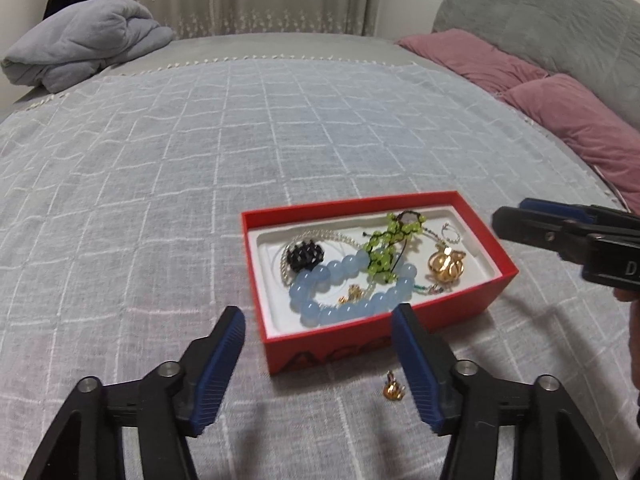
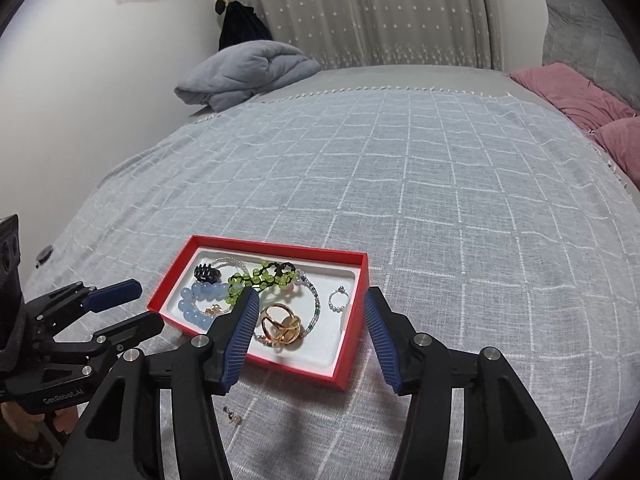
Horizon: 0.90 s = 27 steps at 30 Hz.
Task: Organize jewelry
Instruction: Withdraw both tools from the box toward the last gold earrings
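A red box (image 1: 505, 268) (image 2: 352, 356) with a white liner lies on the bed. It holds a blue bead bracelet (image 1: 320, 280) (image 2: 196, 300), a green bead bracelet (image 1: 380, 252) (image 2: 256, 278), a black piece (image 1: 306, 255) (image 2: 206, 272), a gold ornament (image 1: 444, 266) (image 2: 282, 325) and a small ring (image 1: 451, 234) (image 2: 339, 300). A small gold earring (image 1: 393, 389) lies on the bedspread in front of the box; a tiny piece (image 2: 233, 417) also shows in the right wrist view. My left gripper (image 1: 320, 324) (image 2: 136, 306) is open and empty just before the box. My right gripper (image 2: 310, 306) (image 1: 508, 216) is open and empty above the box's near side.
A grey checked bedspread (image 1: 200, 160) (image 2: 440, 200) covers the bed. A folded grey blanket (image 1: 80, 40) (image 2: 248, 72) lies at the far left. Pink pillows (image 1: 560, 112) (image 2: 580, 96) and a grey headboard cushion (image 1: 540, 12) are on the right. Curtains hang behind.
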Available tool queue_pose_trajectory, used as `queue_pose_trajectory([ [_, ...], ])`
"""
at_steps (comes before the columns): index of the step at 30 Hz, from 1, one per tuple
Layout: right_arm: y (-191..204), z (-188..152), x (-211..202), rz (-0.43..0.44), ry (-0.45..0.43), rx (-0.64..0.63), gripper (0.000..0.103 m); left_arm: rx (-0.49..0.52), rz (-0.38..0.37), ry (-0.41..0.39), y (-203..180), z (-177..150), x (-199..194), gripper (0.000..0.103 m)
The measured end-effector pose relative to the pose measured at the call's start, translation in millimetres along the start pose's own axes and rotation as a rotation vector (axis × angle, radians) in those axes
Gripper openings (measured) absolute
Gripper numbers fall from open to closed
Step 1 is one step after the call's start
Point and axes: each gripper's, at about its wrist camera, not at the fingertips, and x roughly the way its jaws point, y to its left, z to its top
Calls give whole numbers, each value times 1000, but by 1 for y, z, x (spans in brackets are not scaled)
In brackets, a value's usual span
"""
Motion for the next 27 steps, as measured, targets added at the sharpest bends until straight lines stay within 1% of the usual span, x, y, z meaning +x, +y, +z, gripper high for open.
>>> queue_pose_trajectory([
  [2,0,-2,-5,-7,-2,5,63,-5,13,7,3,-3,-2,72],
  [5,-1,-7,-12,-20,-5,15,68,-8,42,28,6,-6,-2,82],
  [7,-1,-9,-16,-46,1,21,73,-12,66,46,10,-11,-2,85],
  [9,-1,-13,-18,-72,9,26,75,-15,88,66,14,-16,-1,87],
  [14,1,-25,-20,-104,48,33,76,-18,137,123,20,-29,2,88],
  [18,3,-40,-15,-133,125,51,76,-27,198,196,25,-41,9,88],
  [20,4,-48,-9,-133,168,63,76,-37,214,219,27,-45,12,88],
  [23,8,-61,-3,-132,197,59,76,-52,216,231,29,-49,13,88],
  [27,18,-74,4,-145,211,43,76,-47,209,230,27,-52,12,88],
])
